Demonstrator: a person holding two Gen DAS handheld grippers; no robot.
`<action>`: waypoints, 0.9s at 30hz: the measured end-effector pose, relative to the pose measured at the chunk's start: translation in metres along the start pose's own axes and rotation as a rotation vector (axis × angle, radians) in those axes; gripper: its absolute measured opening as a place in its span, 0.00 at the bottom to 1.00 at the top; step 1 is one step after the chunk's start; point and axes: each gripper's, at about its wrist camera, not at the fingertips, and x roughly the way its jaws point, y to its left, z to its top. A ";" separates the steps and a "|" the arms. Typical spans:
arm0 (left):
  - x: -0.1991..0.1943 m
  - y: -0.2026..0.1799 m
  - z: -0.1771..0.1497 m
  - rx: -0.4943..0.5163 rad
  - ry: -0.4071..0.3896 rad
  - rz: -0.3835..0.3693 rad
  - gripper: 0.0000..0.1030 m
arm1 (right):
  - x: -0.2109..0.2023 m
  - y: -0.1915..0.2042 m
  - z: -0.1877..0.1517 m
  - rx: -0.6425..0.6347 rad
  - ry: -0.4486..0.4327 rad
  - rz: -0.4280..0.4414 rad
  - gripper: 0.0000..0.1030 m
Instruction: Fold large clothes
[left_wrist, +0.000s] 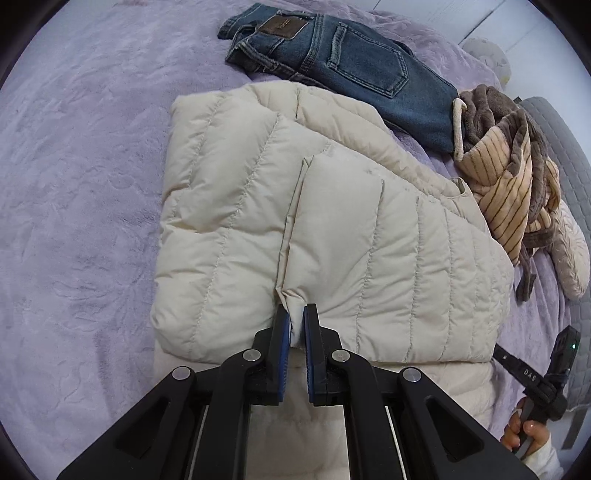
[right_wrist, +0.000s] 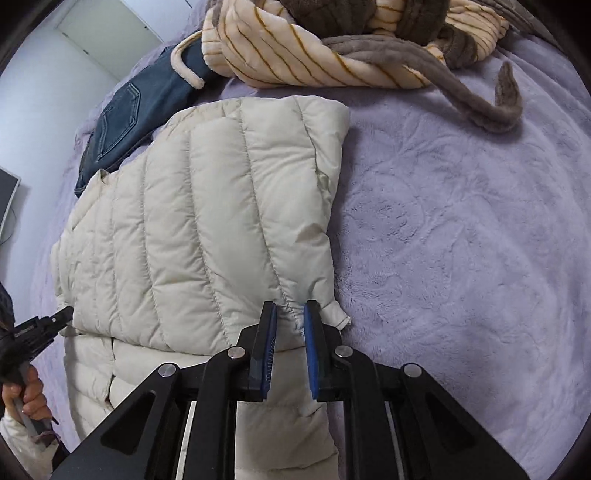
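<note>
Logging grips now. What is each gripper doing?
Left gripper: shut on the cream puffer jacket.
Right gripper: shut on the same jacket's edge.

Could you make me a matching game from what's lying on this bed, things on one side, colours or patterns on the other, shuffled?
Things:
1. puffer jacket
2. jeans
3. fleece robe
4. blanket

Looks:
A. lilac, plush
B. cream, quilted
C. pale with thin brown stripes, brown trim
D. blue denim

Pairs: 1-B, 2-D, 3-C, 4-A
</note>
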 end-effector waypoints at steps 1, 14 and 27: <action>-0.008 0.001 -0.001 0.014 -0.012 0.015 0.09 | 0.000 0.000 0.001 0.002 -0.007 0.000 0.15; -0.009 -0.019 0.006 0.125 -0.048 0.023 0.09 | 0.003 0.008 -0.002 -0.058 -0.006 -0.037 0.14; 0.029 -0.003 -0.017 0.113 0.018 0.086 0.09 | 0.013 0.007 -0.002 -0.048 -0.003 -0.047 0.14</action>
